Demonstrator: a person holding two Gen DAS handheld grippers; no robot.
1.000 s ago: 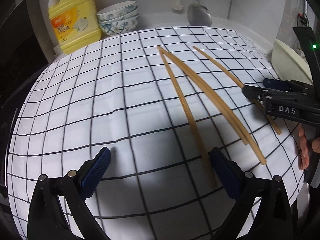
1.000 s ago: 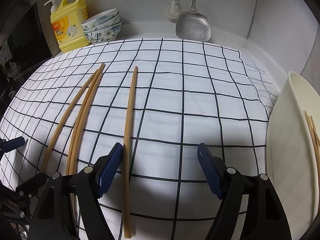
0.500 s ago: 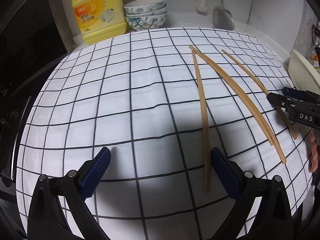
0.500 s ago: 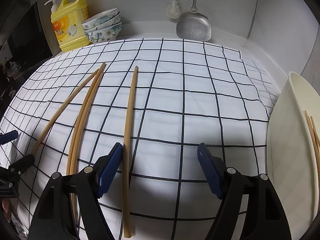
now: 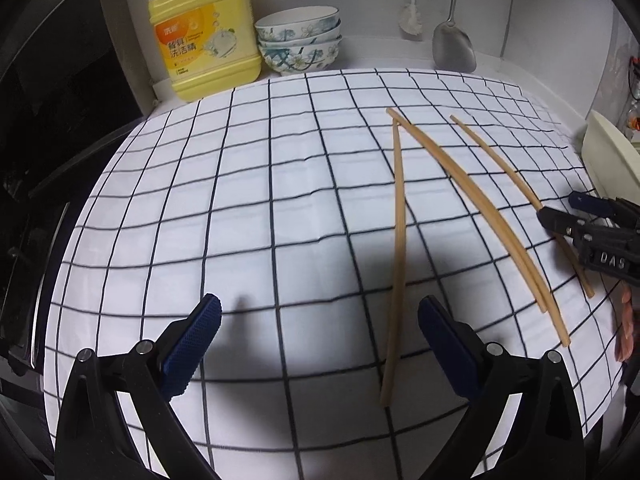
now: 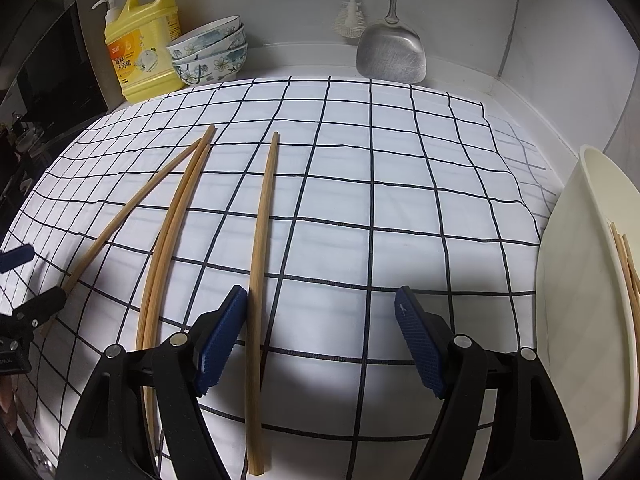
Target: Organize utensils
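- Chopsticks lie loose on the checked cloth (image 6: pixel 400 184) that covers the counter: a single one (image 6: pixel 262 240) nearest the cloth's right side, a touching pair (image 6: pixel 168 240) further left, and a fourth (image 6: pixel 132 208) angled away toward the left edge, its far tip meeting the pair's.
- More chopsticks (image 6: pixel 626 256) already rest inside the cream tray (image 6: pixel 576 240) at the cloth's right edge, so that tray looks like the collecting place.
- Right gripper (image 6: pixel 320 332) hangs low over the near end of the single chopstick, jaws wide apart and holding nothing; the stick runs just inside the left pad, a placing that suits closing on it.
- Left gripper (image 5: pixel 316 344) is likewise spread wide and empty, above the near end of the fourth chopstick (image 5: pixel 396 256), which lies just inside its right pad.
- Dish-soap bottle (image 6: pixel 140 48), stacked floral bowls (image 6: pixel 212 52), a hanging metal spatula (image 6: pixel 390 56) and a brush (image 6: pixel 350 20) stand along the back wall, well clear of the work.
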